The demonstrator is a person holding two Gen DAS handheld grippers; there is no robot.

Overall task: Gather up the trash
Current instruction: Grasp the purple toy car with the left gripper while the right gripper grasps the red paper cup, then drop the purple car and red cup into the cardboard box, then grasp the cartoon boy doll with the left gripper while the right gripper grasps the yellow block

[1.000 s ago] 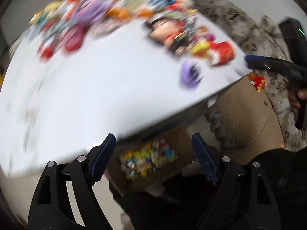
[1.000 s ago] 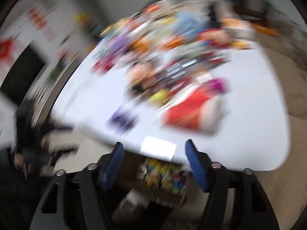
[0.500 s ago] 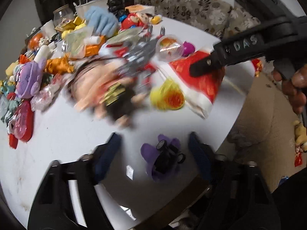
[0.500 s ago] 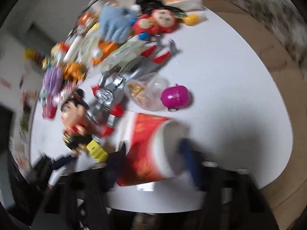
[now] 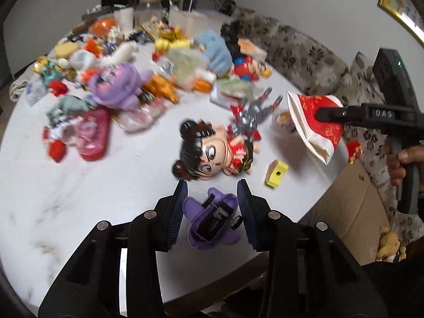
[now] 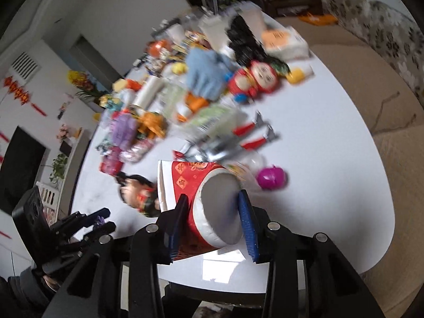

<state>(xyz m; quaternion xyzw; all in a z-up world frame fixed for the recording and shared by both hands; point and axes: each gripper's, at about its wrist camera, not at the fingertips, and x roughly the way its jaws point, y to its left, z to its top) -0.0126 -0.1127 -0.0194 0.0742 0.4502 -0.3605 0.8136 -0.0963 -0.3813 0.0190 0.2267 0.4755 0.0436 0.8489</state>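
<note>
A lived-in home, a sitting room by the look of it. A floral-patterned sofa (image 5: 299,53) is curving along the upper right of the left wrist view, with a gilt picture frame (image 5: 400,8) hanging above it. In the right wrist view, red festive decorations (image 6: 21,95) are hanging on the white wall at left, beside a dark television (image 6: 18,169) and potted plants (image 6: 59,167). Toys are crowding the white marble surface (image 5: 79,185).

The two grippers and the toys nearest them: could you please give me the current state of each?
left gripper: closing, pads against the purple toy car
purple toy car: upside down, wheels up, between the pads
right gripper: shut on the red paper cup
red paper cup: squashed, lifted off the table
doll: lying on its side
yellow block: loose on the table
</note>
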